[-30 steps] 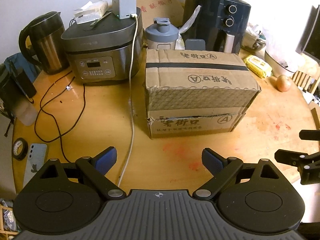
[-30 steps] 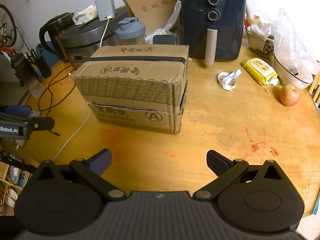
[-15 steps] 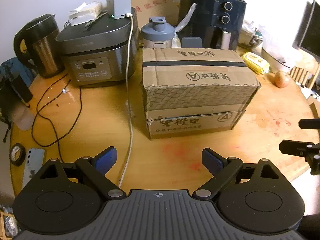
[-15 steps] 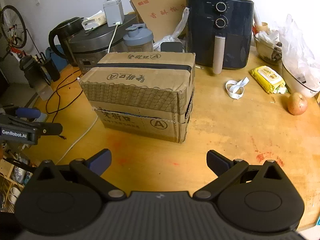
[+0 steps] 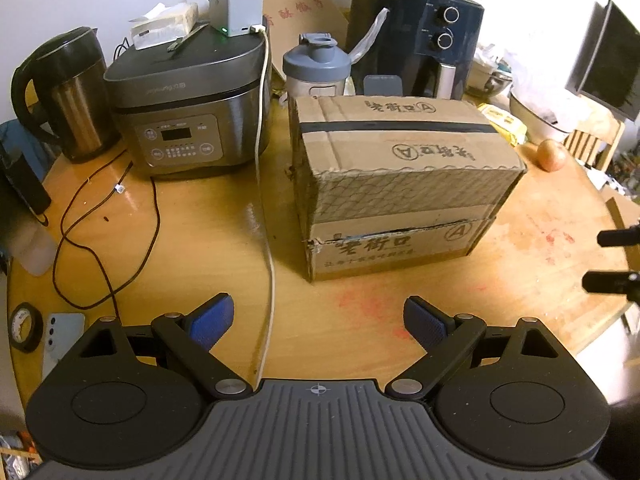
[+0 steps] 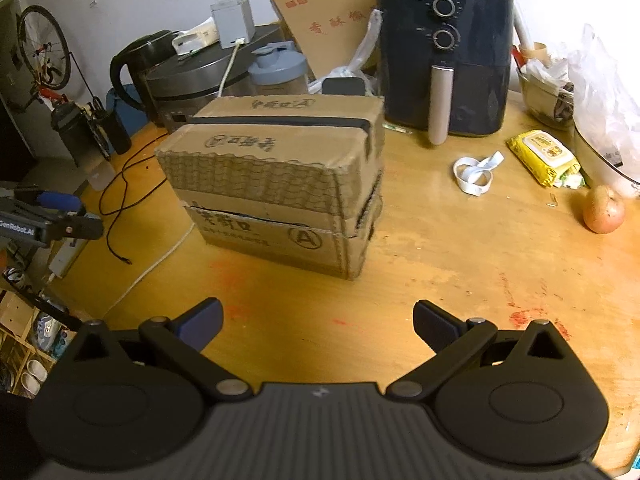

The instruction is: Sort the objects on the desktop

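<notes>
Both grippers hang over the near edge of the round wooden table, each with its jaws spread wide and nothing between them. Straight ahead of the left gripper, and ahead and a little to the left of the right gripper, stands the cardboard box, taped shut along the top with dark tape and torn along a seam low on its near face. It is far broader than either gripper's spread, so I judge it cannot be pinched across its body; a flap edge or the torn seam would give a hold, or the two grippers could press on opposite ends. Its weight cannot be read from here, and the worn board may crumple under a hard squeeze. Smaller things lie within reach: ahead and right of the right gripper are a white strap, limp and light, best taken at a loop; a yellow wipes pack, soft and slick in its film; and a round fruit, firm but apt to roll, best taken across its middle. Left of the left gripper lie a tape roll and a phone, thin and flat to the wood, and a white cable runs just ahead of its left finger.
</notes>
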Tool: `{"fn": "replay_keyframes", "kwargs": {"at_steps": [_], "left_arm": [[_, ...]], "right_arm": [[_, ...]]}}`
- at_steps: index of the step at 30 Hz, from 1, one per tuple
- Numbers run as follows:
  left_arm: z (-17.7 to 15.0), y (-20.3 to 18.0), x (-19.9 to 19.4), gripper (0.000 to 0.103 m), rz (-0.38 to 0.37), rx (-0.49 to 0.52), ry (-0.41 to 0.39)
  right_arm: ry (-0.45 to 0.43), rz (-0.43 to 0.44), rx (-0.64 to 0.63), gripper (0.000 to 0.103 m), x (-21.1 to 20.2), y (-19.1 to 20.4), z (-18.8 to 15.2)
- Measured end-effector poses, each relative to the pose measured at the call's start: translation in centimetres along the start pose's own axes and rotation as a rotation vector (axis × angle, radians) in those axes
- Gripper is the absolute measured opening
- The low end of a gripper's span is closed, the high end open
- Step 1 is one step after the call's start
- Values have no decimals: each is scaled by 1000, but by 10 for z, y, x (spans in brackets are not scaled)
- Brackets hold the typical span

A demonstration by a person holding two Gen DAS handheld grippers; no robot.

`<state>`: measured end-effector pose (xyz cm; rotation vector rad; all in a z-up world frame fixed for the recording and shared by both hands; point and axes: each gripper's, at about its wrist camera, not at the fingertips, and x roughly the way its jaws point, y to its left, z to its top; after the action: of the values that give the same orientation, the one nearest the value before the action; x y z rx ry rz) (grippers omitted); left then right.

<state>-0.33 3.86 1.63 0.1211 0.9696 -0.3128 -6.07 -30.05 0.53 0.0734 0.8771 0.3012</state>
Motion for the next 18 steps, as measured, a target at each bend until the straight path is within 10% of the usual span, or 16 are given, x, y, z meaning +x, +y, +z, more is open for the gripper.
{"fn": "replay_keyframes", "kwargs": {"at_steps": [18], "left_arm": [[1, 29, 10, 94, -118, 10, -13]], "right_arm": [[-6, 32, 1, 103, -4, -46, -5]]}}
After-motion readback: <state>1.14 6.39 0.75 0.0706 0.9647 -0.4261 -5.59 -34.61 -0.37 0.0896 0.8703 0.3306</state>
